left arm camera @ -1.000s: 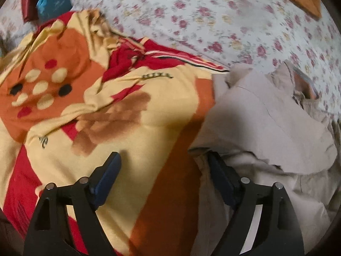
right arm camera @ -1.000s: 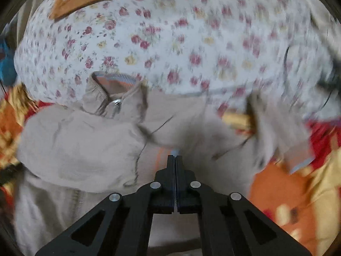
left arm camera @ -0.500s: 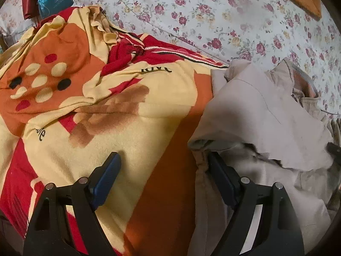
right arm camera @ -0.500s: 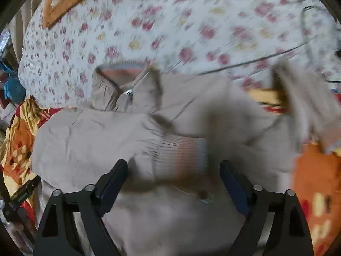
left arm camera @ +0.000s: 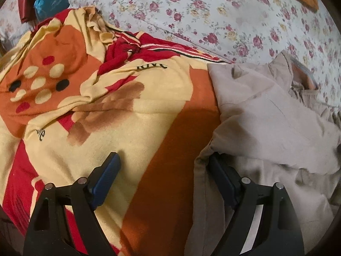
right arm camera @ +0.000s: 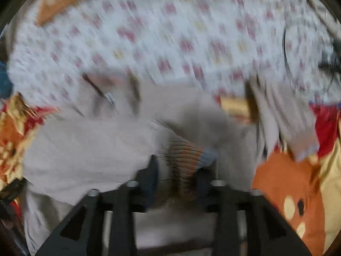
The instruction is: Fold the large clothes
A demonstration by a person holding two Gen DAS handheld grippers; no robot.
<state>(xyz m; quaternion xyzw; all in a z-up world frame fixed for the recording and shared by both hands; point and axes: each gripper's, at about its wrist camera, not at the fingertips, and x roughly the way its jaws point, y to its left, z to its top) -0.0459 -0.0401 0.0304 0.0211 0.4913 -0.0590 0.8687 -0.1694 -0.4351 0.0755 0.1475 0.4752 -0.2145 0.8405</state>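
A beige zip jacket point(left arm camera: 266, 115) lies crumpled on a bed, on the right of the left wrist view. My left gripper point(left arm camera: 164, 170) is open and empty, its right finger at the jacket's left edge, its left finger over the blanket. In the blurred right wrist view the jacket point(right arm camera: 89, 145) fills the middle, its collar zip point(right arm camera: 108, 98) at upper left. My right gripper point(right arm camera: 179, 170) has its jaws partly closed around the sleeve's ribbed striped cuff point(right arm camera: 185, 160), which lies between them. Whether the pads press the cuff is unclear.
A crumpled orange, yellow and red blanket point(left arm camera: 85, 106) covers the bed under and left of the jacket. A white floral sheet point(left arm camera: 213, 15) lies behind. A blue bag point(left arm camera: 51, 0) sits at far left. A black cable point(right arm camera: 285, 42) loops at right.
My right gripper went from shut to wide open, then narrowed around the ribbed cuff while moving. The left gripper stayed open and drifted slightly nearer the jacket's edge.
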